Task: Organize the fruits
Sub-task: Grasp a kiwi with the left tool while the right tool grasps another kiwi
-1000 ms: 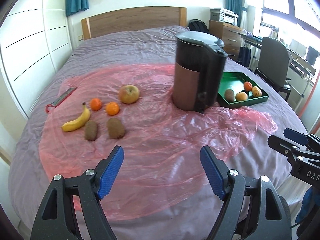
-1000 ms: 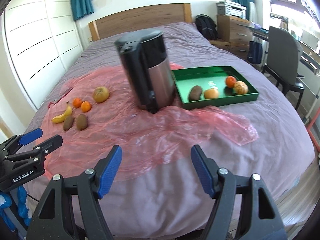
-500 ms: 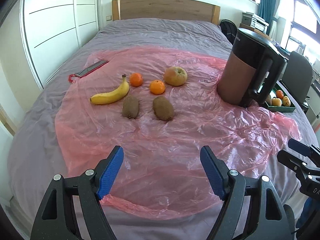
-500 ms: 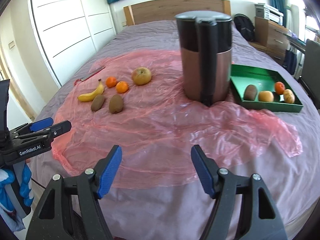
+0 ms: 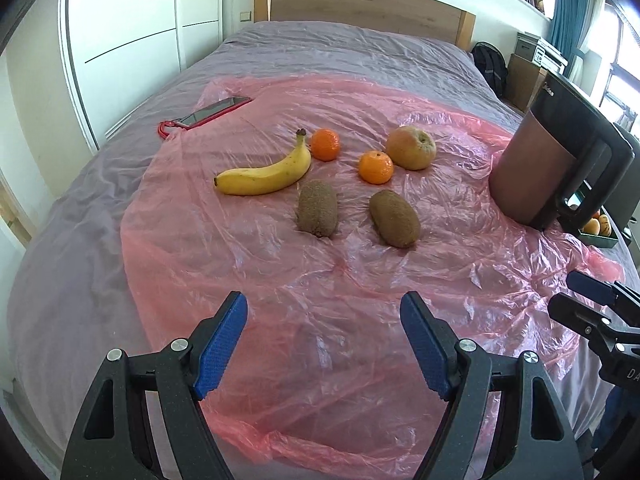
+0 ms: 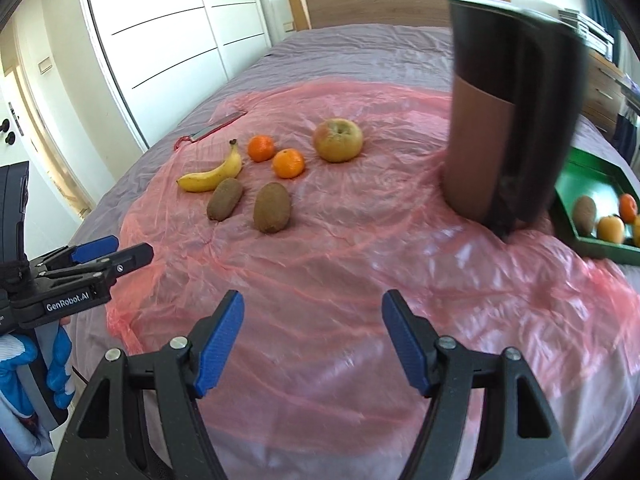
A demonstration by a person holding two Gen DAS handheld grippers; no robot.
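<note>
On a pink plastic sheet [image 5: 320,280] over the bed lie a banana [image 5: 266,172], two tangerines [image 5: 325,144] [image 5: 375,167], an apple [image 5: 410,147] and two kiwis [image 5: 317,208] [image 5: 394,218]. A green tray [image 6: 592,184] at the right holds a kiwi, a tangerine and other fruit. My left gripper [image 5: 324,314] hovers open over the sheet's near part, short of the kiwis, nothing between its blue pads. My right gripper [image 6: 312,312] is open and empty too, facing the same fruit [image 6: 272,207]. Each gripper shows at the other view's edge.
A tall brown and black kettle [image 5: 552,160] stands on the sheet between the loose fruit and the tray. A phone in a red case [image 5: 212,110] lies at the sheet's far left. White wardrobe doors line the left wall; a wooden headboard is behind.
Both grippers have swung left and come lower and closer to the loose fruit. The kettle and tray slid toward the right edge of both views. Jaws keep the same width.
</note>
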